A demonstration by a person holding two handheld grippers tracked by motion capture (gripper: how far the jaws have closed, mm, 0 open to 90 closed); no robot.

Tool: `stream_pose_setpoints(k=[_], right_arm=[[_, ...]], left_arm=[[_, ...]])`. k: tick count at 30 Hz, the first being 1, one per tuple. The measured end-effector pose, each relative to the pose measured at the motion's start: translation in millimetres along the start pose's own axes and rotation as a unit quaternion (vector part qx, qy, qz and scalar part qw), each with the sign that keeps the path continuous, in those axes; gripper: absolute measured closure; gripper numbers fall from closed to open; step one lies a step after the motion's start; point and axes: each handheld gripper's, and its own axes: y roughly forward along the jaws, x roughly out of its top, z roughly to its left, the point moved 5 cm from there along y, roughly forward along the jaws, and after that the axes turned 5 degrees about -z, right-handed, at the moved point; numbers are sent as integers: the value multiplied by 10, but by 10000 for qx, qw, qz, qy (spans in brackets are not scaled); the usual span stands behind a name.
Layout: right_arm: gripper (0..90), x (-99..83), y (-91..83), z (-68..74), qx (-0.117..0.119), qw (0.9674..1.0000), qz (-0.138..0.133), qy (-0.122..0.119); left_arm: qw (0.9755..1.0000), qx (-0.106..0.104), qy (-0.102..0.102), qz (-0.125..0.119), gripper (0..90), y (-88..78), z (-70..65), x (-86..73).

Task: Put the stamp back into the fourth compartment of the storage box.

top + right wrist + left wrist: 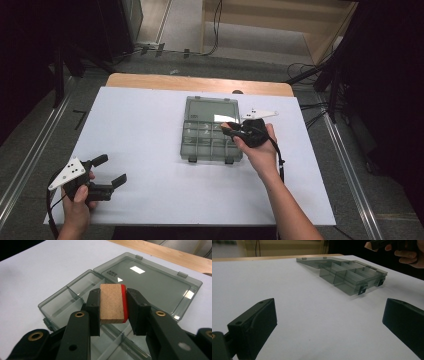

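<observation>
The open lid of the smoky grey plastic compartment box [150, 287] carries embossed lettering beside a small triangle mark, seen upside down in the right gripper view and too small to read. That view is the one that shows the block clearly: a small wooden block [111, 303] with one red-painted face, clamped between the black jaws of the right gripper [113, 312], whose pads press on its two opposite sides, the red face against one pad. The block hangs over the divided tray, above the compartments next to the lid hinge. From the high view the block is barely visible; there the right gripper [229, 129] sits over the box [210, 131] at its right side, held in the person's right hand [259, 150]. The compartments that can be seen hold nothing. The left gripper [111, 171] rests near the front left corner of the white table [150, 130], well apart from the box, its jaws spread wide with only bare table between them, as the left gripper view confirms, with the box [347, 275] lying farther off.
</observation>
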Motion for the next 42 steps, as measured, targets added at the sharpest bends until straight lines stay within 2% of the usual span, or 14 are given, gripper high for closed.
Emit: stream_pose_setpoints(k=[17, 30, 37, 39, 41, 42], right_arm=[[647, -99, 139, -227, -403, 9986, 222, 257], [646, -186, 226, -341, -700, 9958, 426, 410], [644, -221, 242, -379, -810, 9942, 550, 453], [636, -228, 235, -393, -820, 9939, 544, 492], [567, -226, 219, -403, -793, 9941, 509, 544], [535, -223, 208, -405, -787, 9941, 489, 569]], left_arm=[[10000, -18, 10, 4, 0, 5, -1, -2], [10000, -9, 46, 20, 0, 13, -5, -5], [9999, 122, 77, 61, 0, 36, 8, -5], [9998, 144, 105, 107, 0, 45, 8, -7], [9996, 177, 170, 120, 0, 53, 9, -3], [9993, 287, 210, 130, 0, 56, 16, 0]])
